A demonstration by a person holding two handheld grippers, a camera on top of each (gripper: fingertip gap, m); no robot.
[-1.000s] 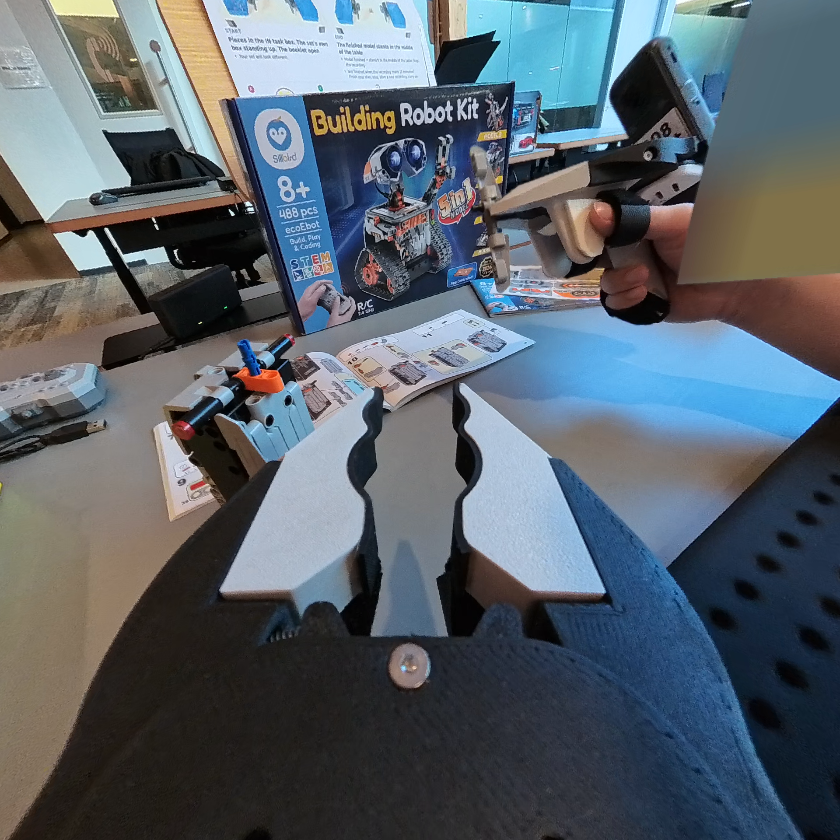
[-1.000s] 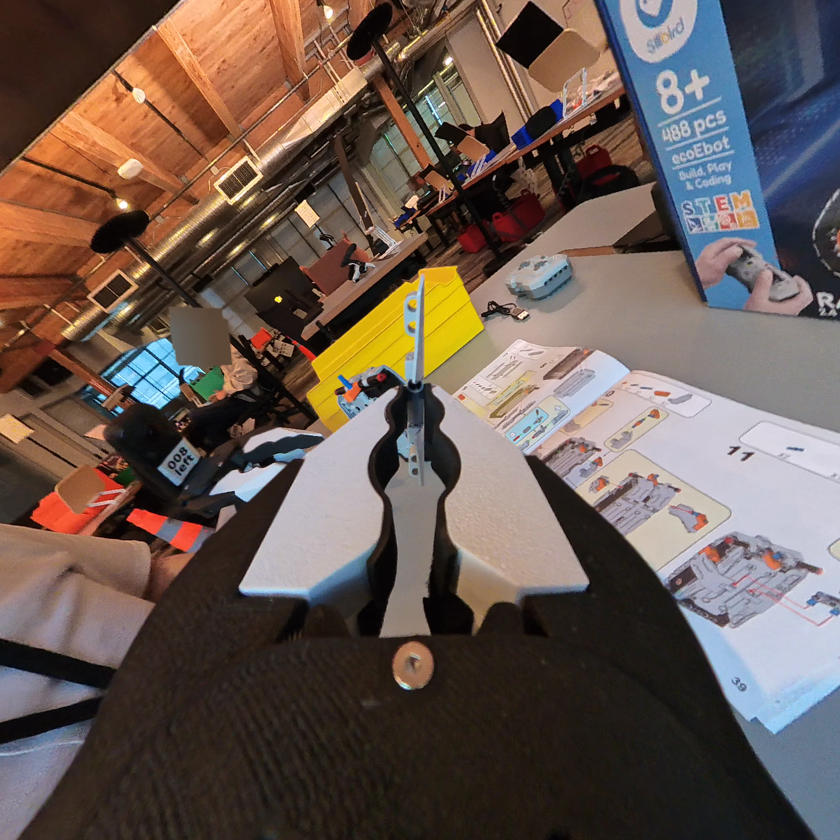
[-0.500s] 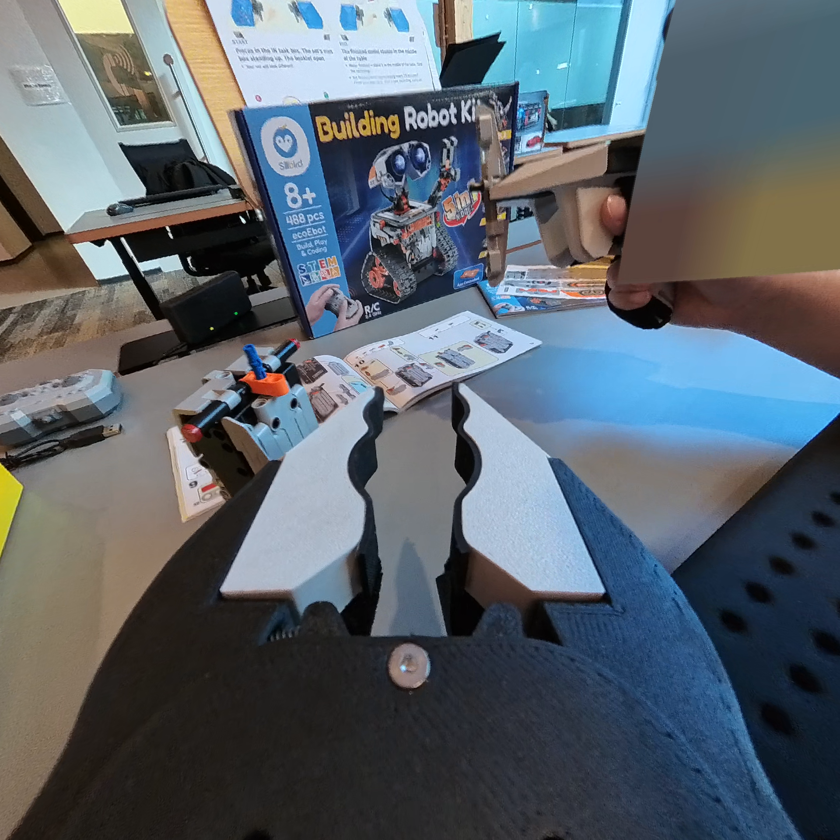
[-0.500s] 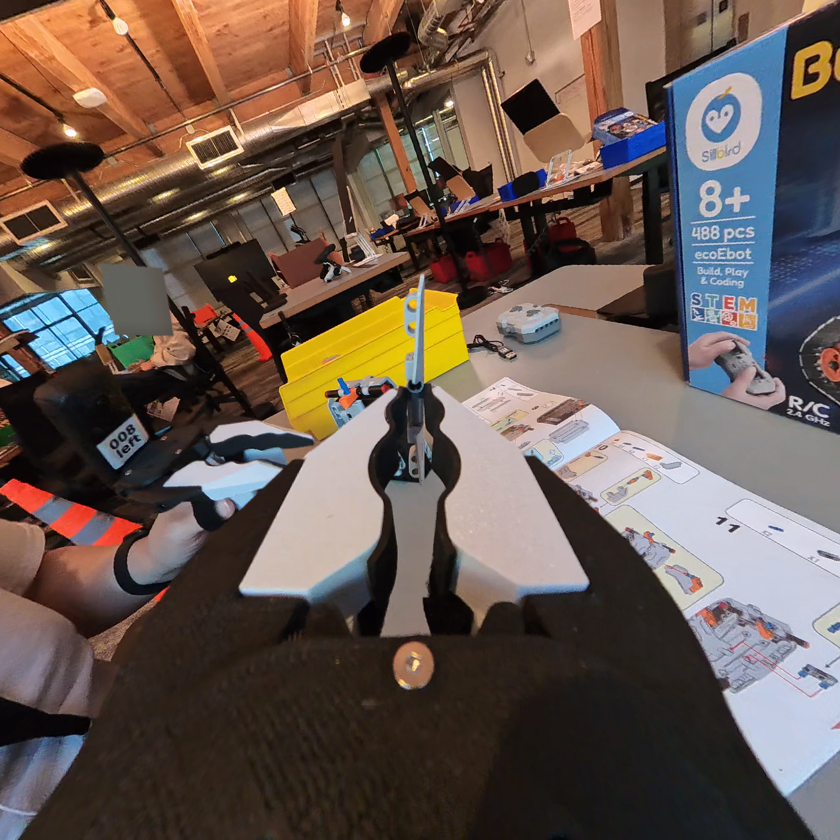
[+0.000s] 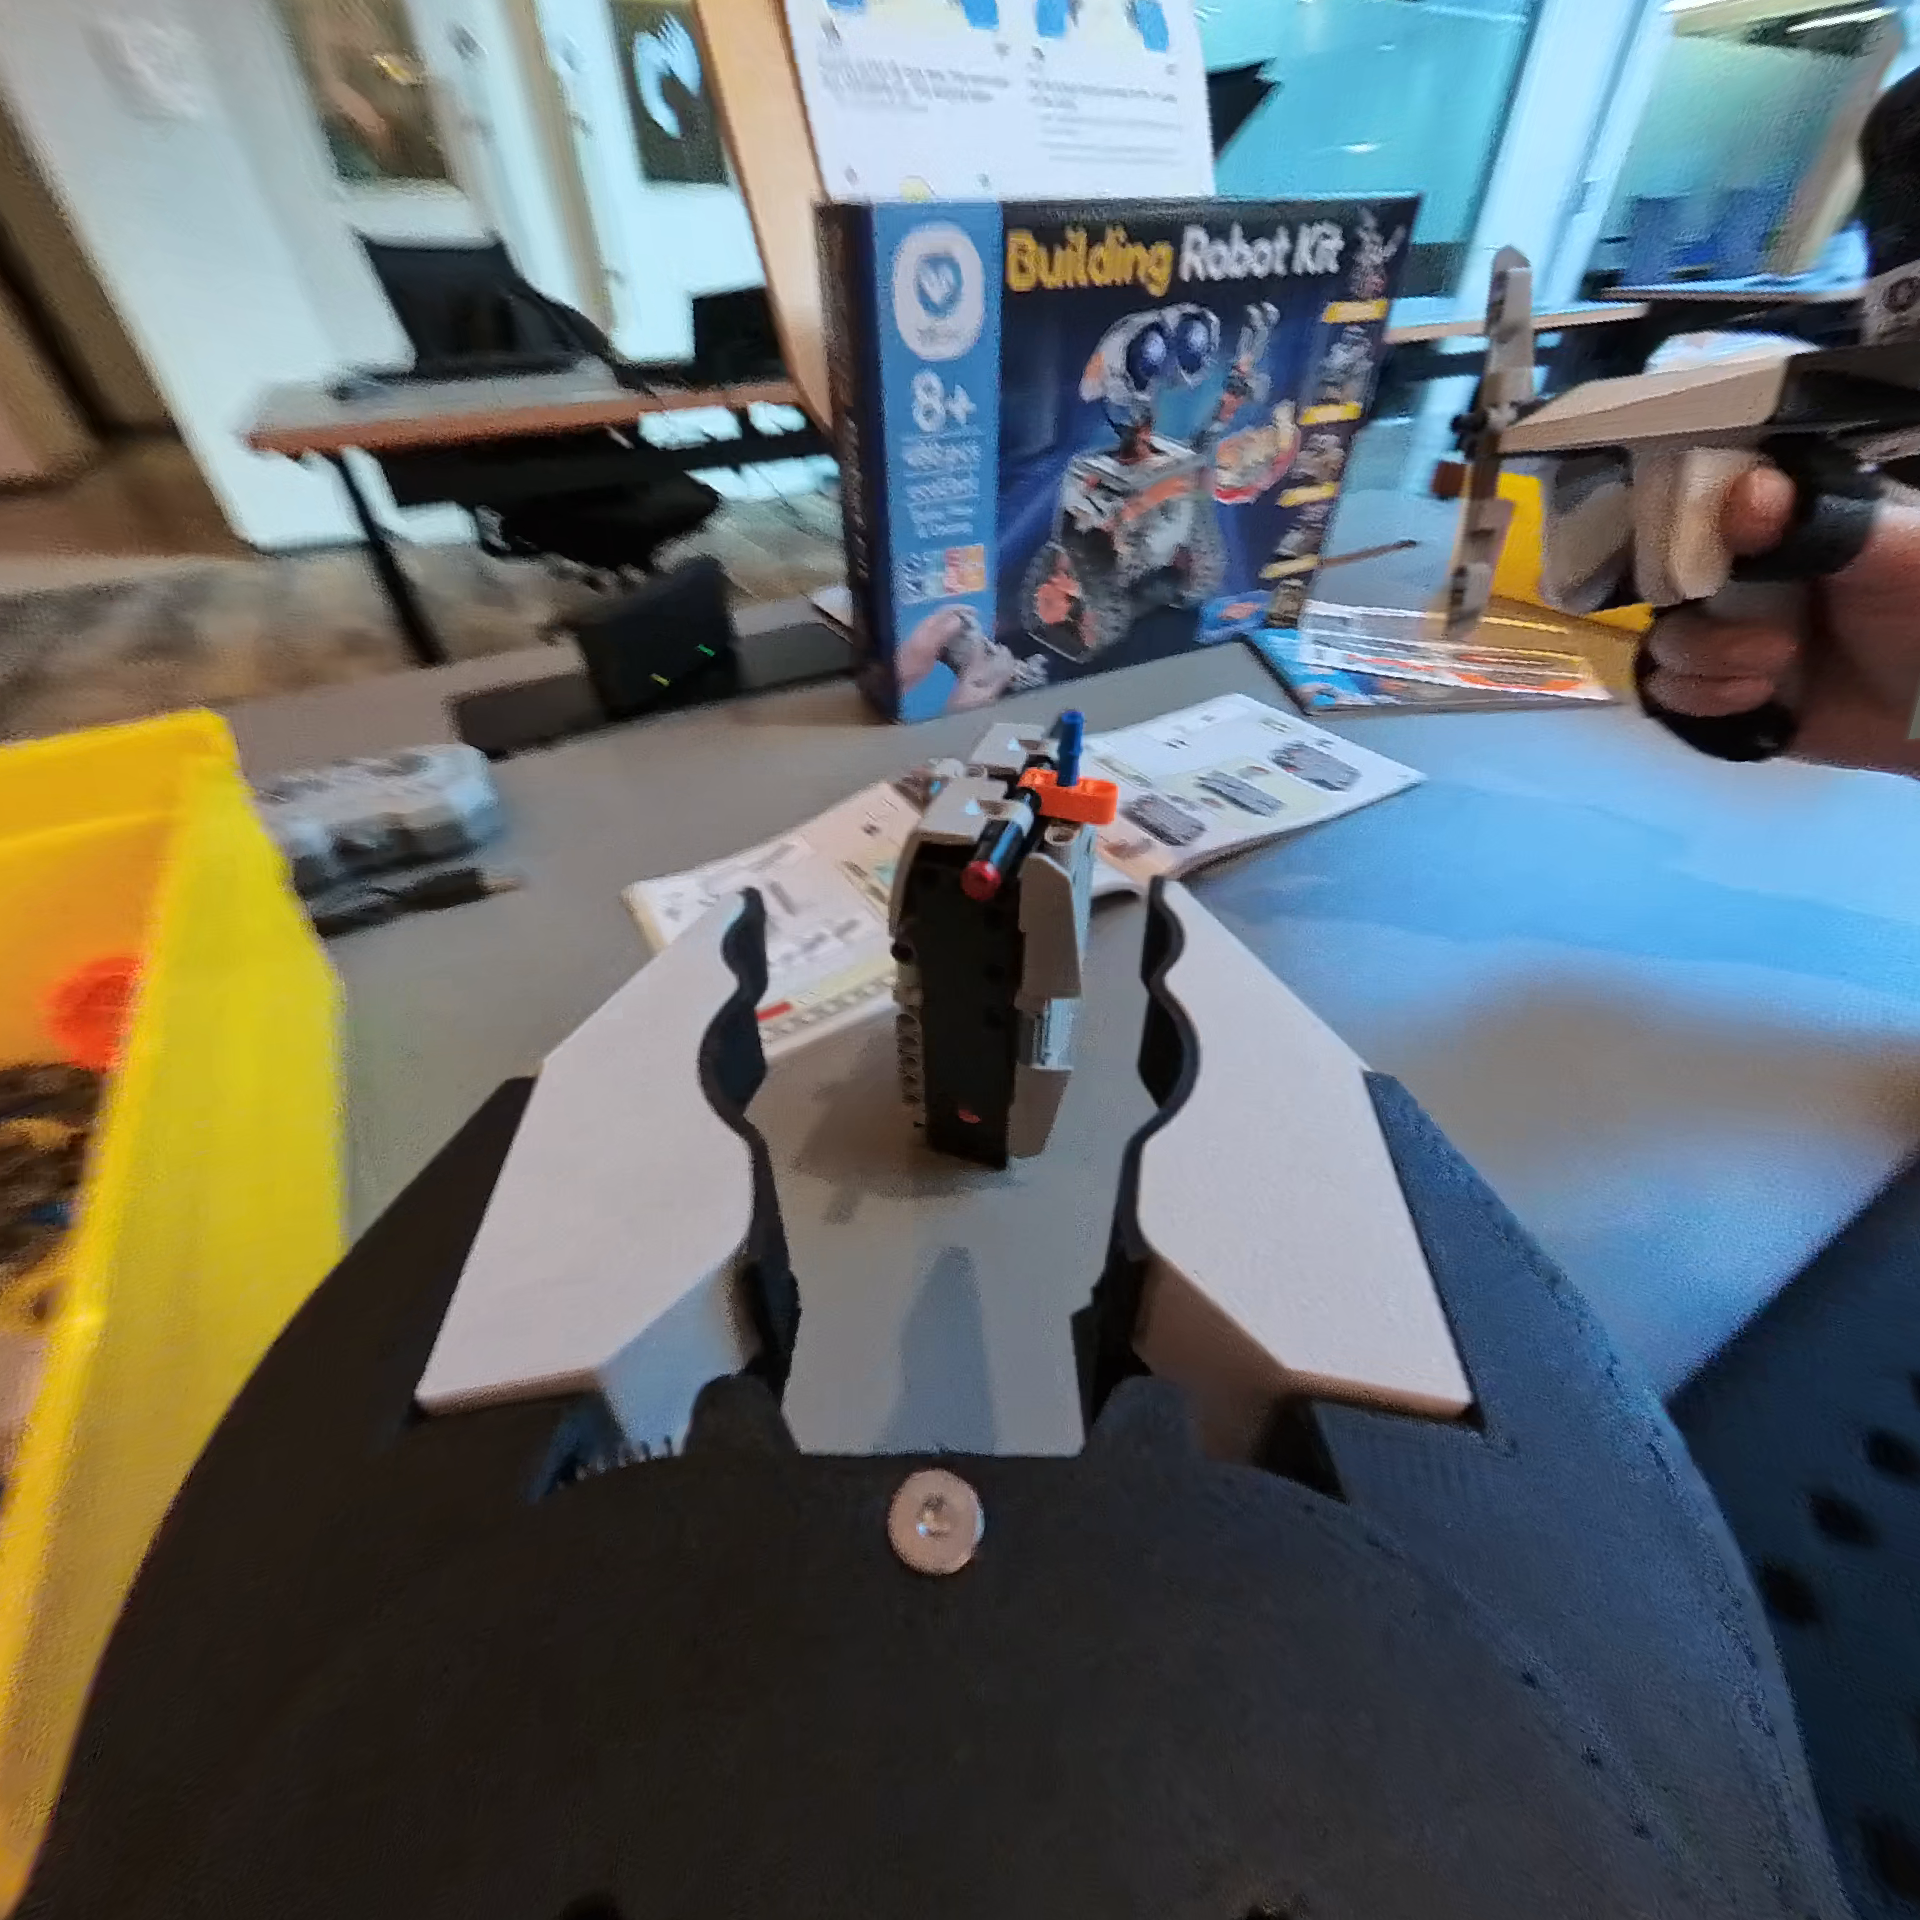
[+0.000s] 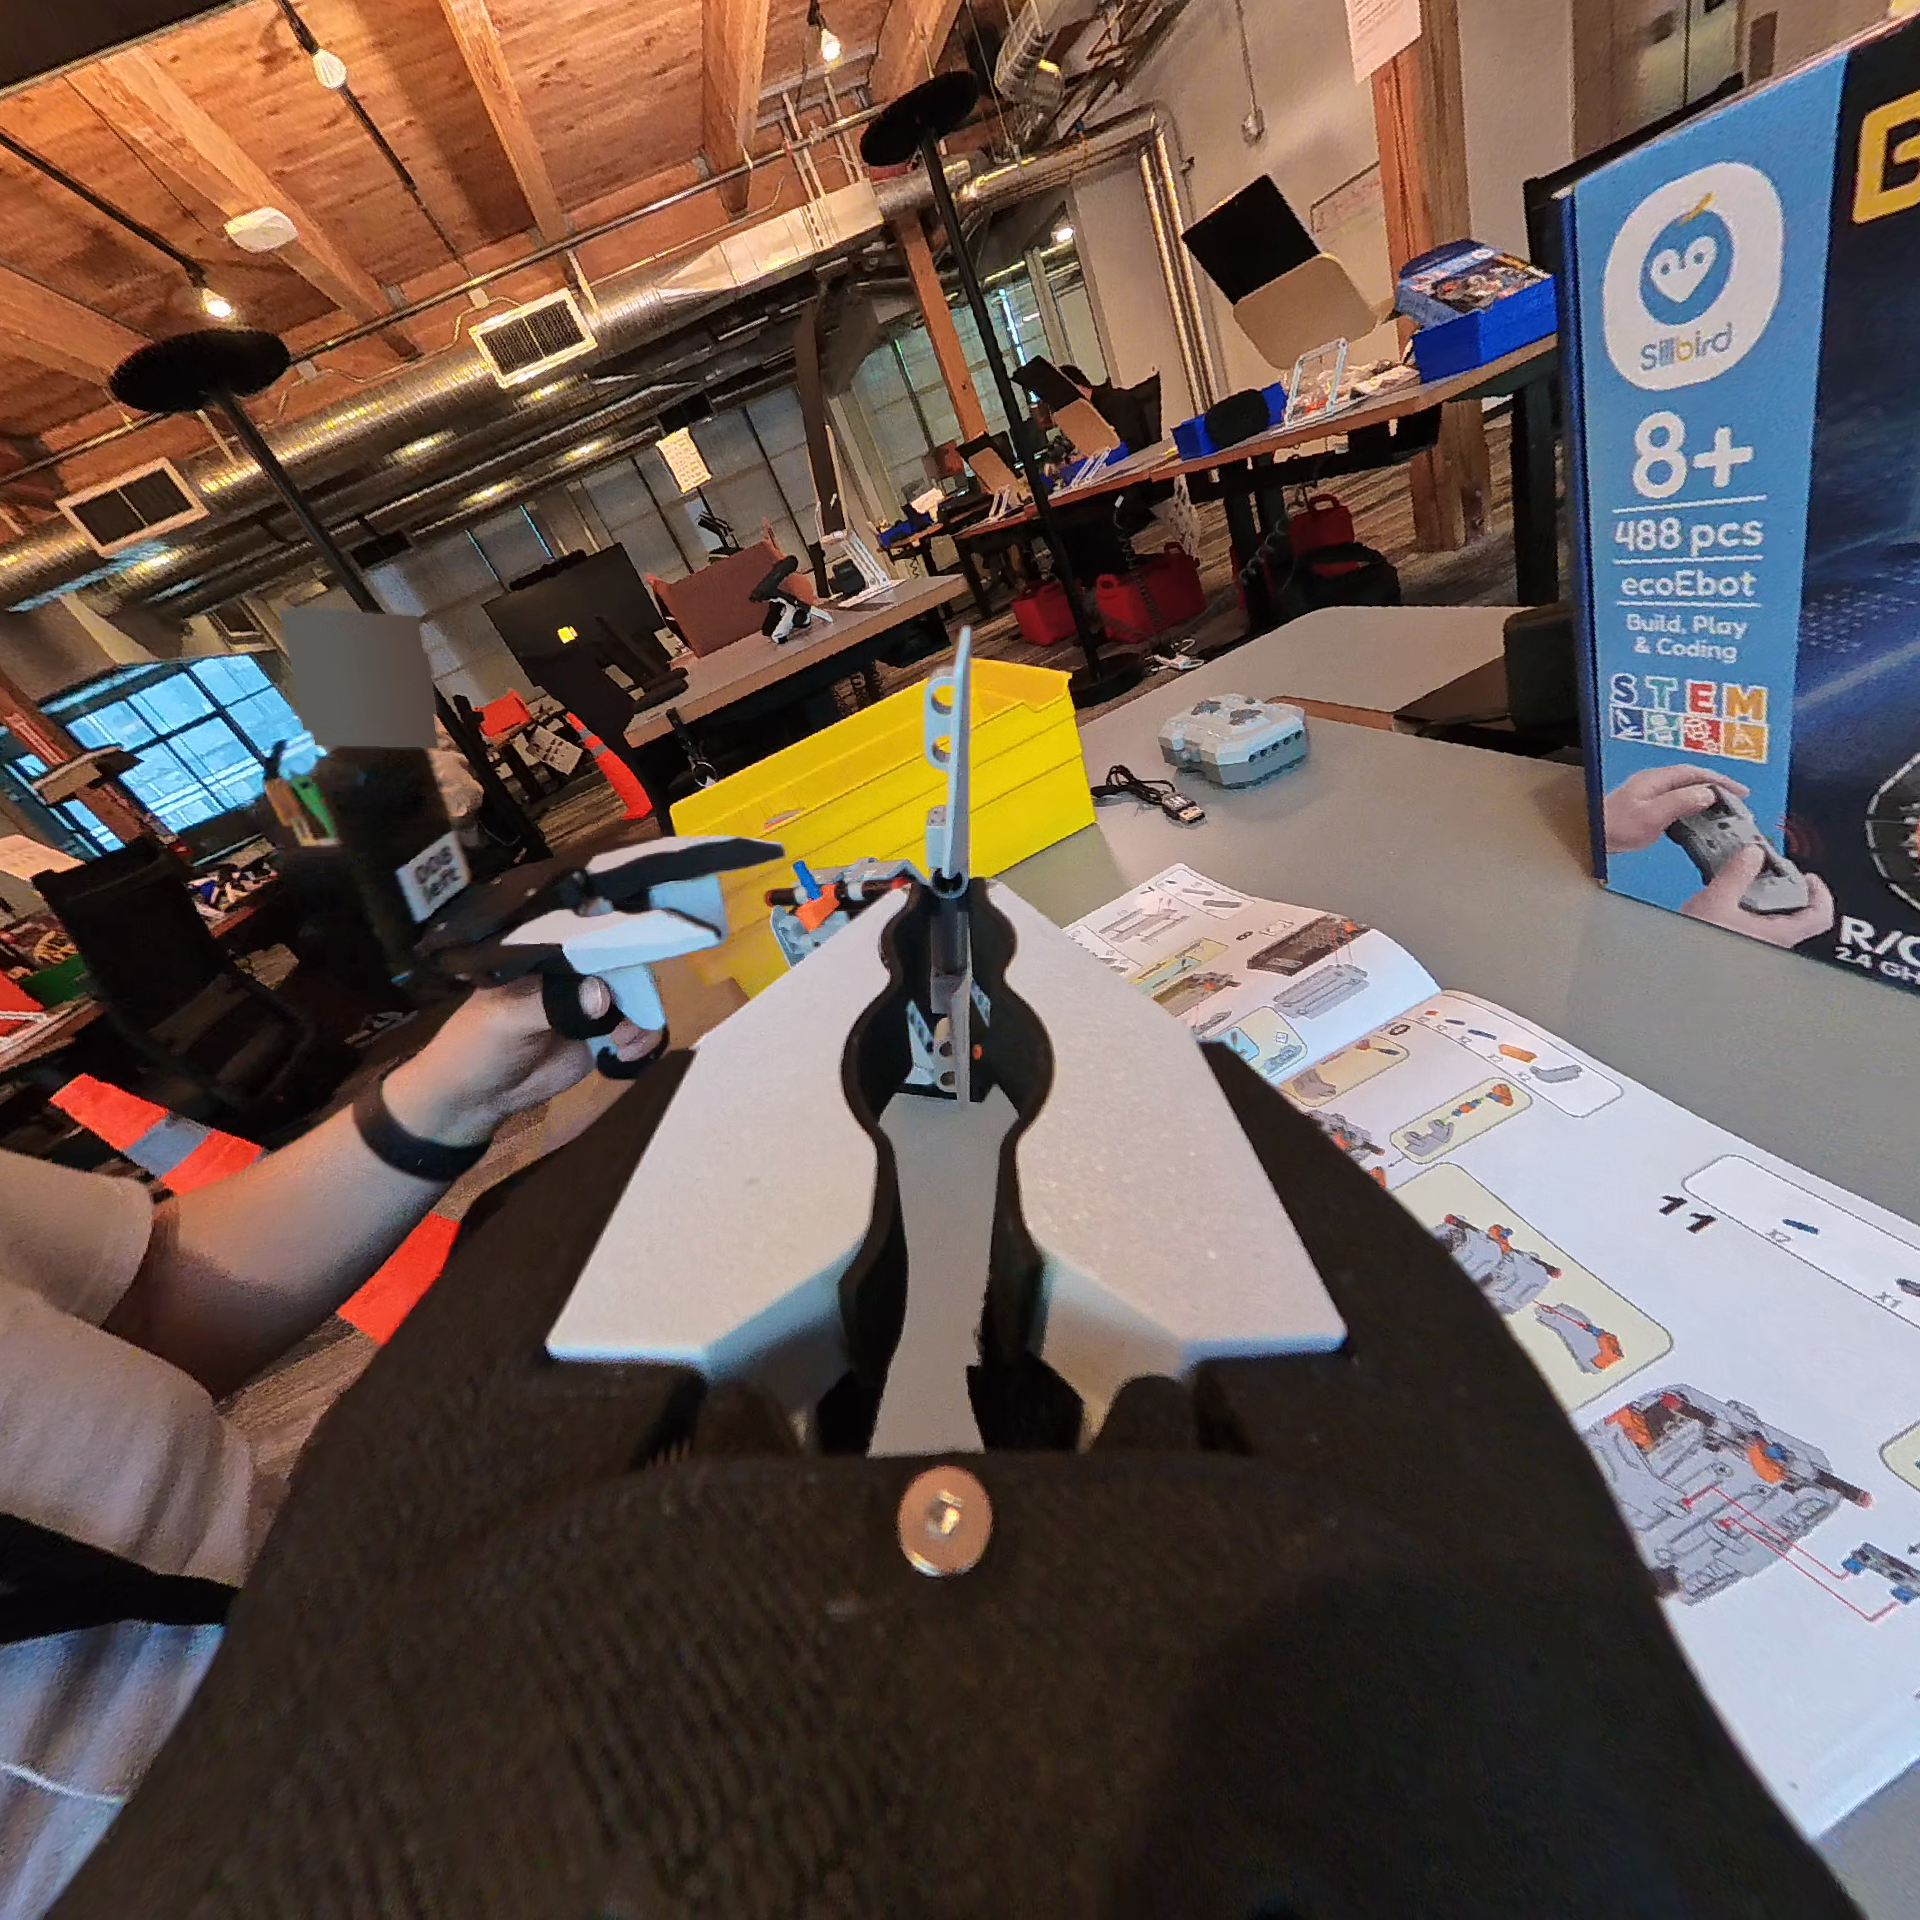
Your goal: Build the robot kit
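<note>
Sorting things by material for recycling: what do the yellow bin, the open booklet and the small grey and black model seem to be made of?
Yellow bin: looks like moulded plastic, smooth with a slight sheen.
Open booklet: printed paper, thin pages lying nearly flat, matte or semi-gloss.
Grey and black model: apparently hard plastic building pieces, with pin holes and an orange connector; blur hides finer detail.

Even, bright indoor light; ceiling spot lamps [image 6: 828, 44] glow among the wooden beams. The left wrist view is motion-blurred, worst at the yellow plastic bin [image 5: 156, 1039] left of the upright blue printed cardboard box [image 5: 1122, 447]. The right wrist view is sharp, with wide-angle bending at its edges. Shadows on the grey table [image 5: 1558, 987] are soft.
</note>
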